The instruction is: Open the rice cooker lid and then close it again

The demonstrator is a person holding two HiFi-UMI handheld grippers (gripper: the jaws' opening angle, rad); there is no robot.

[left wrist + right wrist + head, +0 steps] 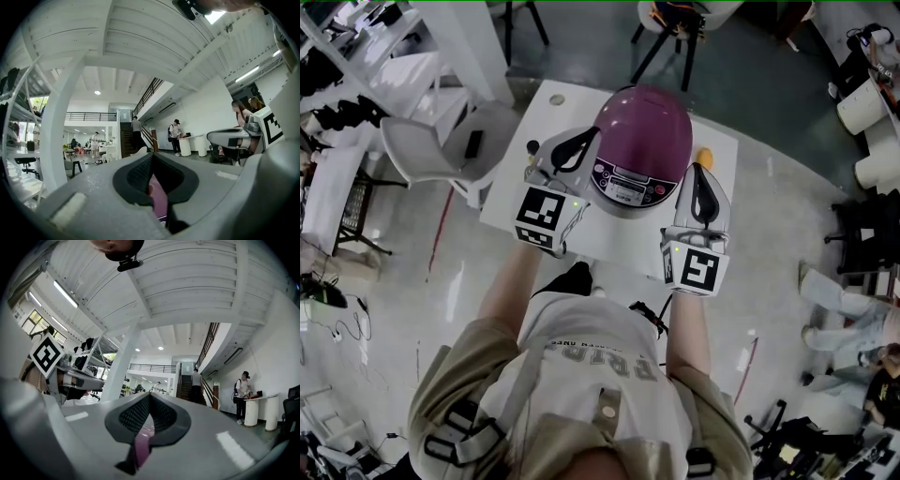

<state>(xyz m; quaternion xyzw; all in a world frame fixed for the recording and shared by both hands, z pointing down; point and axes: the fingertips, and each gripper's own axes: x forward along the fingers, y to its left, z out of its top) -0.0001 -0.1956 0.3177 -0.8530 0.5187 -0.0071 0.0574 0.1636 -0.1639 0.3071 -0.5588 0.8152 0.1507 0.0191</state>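
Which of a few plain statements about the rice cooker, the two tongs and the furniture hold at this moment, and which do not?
1. The rice cooker has its lid down. True.
2. The left tongs are clamped on the lid. False: they are shut on nothing, beside the cooker's left side.
3. The right tongs are open. False: their jaws are together, with nothing held.
4. The cooker stands on a white table. True.
5. A white chair stands at the table's right in the head view. False: it stands at the table's left.
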